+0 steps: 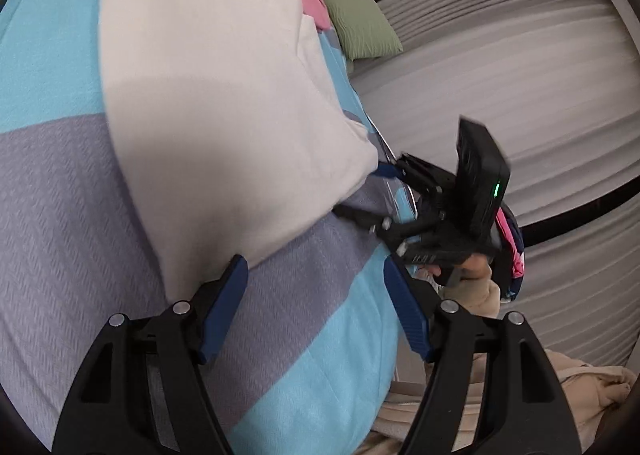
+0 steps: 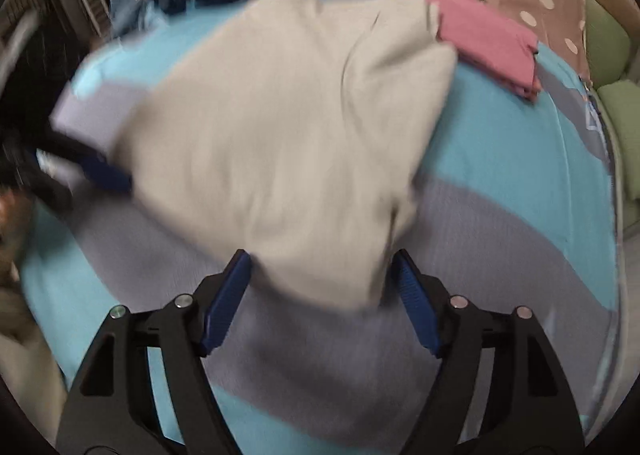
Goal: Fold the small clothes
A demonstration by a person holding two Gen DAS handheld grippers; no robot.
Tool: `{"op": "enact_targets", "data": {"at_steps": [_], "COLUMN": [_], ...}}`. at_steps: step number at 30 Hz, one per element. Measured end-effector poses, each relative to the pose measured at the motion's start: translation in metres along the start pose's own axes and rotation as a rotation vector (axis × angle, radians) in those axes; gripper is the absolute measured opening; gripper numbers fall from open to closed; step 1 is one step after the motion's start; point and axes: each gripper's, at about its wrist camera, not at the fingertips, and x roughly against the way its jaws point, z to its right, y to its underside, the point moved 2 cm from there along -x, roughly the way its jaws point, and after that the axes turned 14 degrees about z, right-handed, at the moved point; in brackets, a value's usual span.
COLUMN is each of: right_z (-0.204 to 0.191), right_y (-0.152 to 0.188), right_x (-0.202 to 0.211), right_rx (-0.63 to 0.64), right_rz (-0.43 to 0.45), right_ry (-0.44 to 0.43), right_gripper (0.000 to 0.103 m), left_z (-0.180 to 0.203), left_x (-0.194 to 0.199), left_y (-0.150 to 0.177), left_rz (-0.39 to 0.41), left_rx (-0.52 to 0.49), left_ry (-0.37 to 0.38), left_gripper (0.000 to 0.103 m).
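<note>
Straight ahead of my right gripper (image 2: 320, 267), the cream-white soft cotton garment (image 2: 280, 127) is lying spread on the blue-and-lilac striped bedspread (image 2: 520, 183), its near corner reaching in between my right fingers. Those fingers are standing wide apart, the cloth's corner sitting between them, not yet pinched.

My left gripper (image 1: 316, 275) is also gaping, holding nothing; from it the garment (image 1: 224, 95) is lying forward and to the left, its lower edge just beside my left-hand fingertip (image 1: 236, 275).

The garment's long axis is running away from both claws toward the folded pink cloth (image 2: 492, 51) at the far end. I am judging the right gripper the nearer: it is already straddling the corner, so closing there and carrying that corner forward along the length looks like the coming fold.
</note>
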Motion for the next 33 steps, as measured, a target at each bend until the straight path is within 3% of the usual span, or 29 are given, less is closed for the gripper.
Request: {"op": "enact_targets", "data": {"at_steps": [6,10,12,14,17,20,23,28,33], "right_z": [-0.021,-0.029,-0.034,-0.034,-0.037,-0.016,-0.002,-0.008,0.01], "right_y": [-0.032,-0.058,-0.07,-0.073,-0.055,-0.044,-0.041,-0.04,-0.03], "right_x": [0.049,0.052,0.04,0.012,-0.033,-0.03,-0.026,-0.024,-0.023], "right_rx": [0.076,0.114,0.093,0.051,0.067,-0.069,-0.172,-0.148,-0.268], "right_rz": [0.156,0.214,0.243,0.2,0.071,0.17,0.205,0.208,0.245], "right_ry": [-0.021,-0.006,-0.054,-0.121,-0.085,-0.207,-0.294,-0.287,-0.377], "right_gripper": [0.082,0.086,0.089,0.089,0.089,0.093,0.092,0.093,0.092], "left_z": [0.002,-0.02,-0.038,-0.056,-0.064,-0.058,-0.061,-0.065,-0.053], "left_x": [0.043,0.06,0.059,0.048,0.034,0.027,0.013,-0.006,-0.026], "left_y": [-0.009,-0.012,-0.013,-0.014,-0.016,-0.022,-0.032,-0.046,-0.048], "left_rz": [0.096,0.18,0.197,0.185,0.147,0.117,0.067,0.0,-0.003], "left_rx": [-0.018,0.109,0.212,0.316,0.355,0.341,0.393,0.446,0.414], "left_ry": [-0.009,-0.039,-0.05,-0.045,-0.062,-0.075,-0.061,-0.03,0.049], "left_gripper": [0.074,0.074,0.074,0.074,0.074,0.074,0.074,0.075,0.075]}}
